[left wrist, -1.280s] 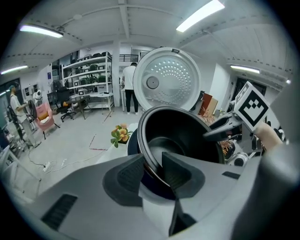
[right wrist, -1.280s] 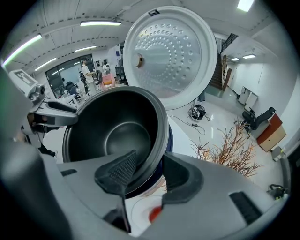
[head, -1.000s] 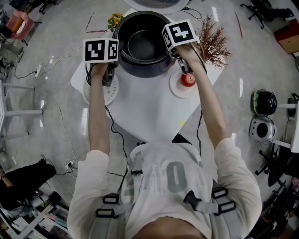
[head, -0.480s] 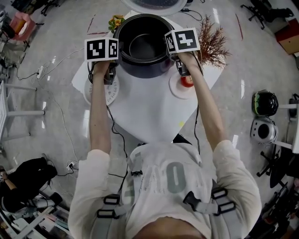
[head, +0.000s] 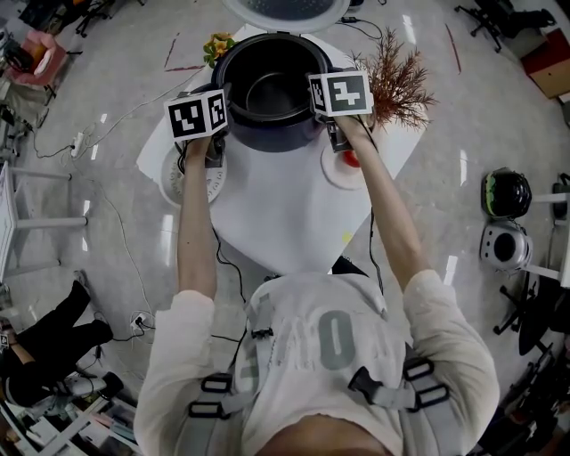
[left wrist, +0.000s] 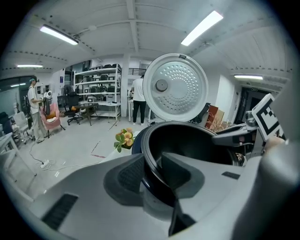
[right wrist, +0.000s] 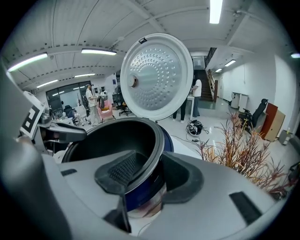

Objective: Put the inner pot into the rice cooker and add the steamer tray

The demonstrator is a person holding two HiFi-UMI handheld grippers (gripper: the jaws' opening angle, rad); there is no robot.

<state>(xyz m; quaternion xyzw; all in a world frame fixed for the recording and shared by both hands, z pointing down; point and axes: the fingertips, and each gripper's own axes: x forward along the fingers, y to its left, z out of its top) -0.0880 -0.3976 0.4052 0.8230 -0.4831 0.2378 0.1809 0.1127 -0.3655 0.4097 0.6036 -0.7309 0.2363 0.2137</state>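
The black inner pot sits in the mouth of the dark blue rice cooker, whose lid stands open behind it. My left gripper is shut on the pot's left rim, one pad inside and one outside, as the left gripper view shows. On the opposite rim my right gripper grips the same way. The white perforated steamer tray lies on the table under my left hand.
A white plate with a red apple lies under my right hand. Dried brown branches stand right of the cooker, a small yellow flower at its back left. The white table is small, with cables on the floor around it.
Both marker cubes have tipped back toward me while the jaws stay on the pot's rim. The pot has barely shifted between them.
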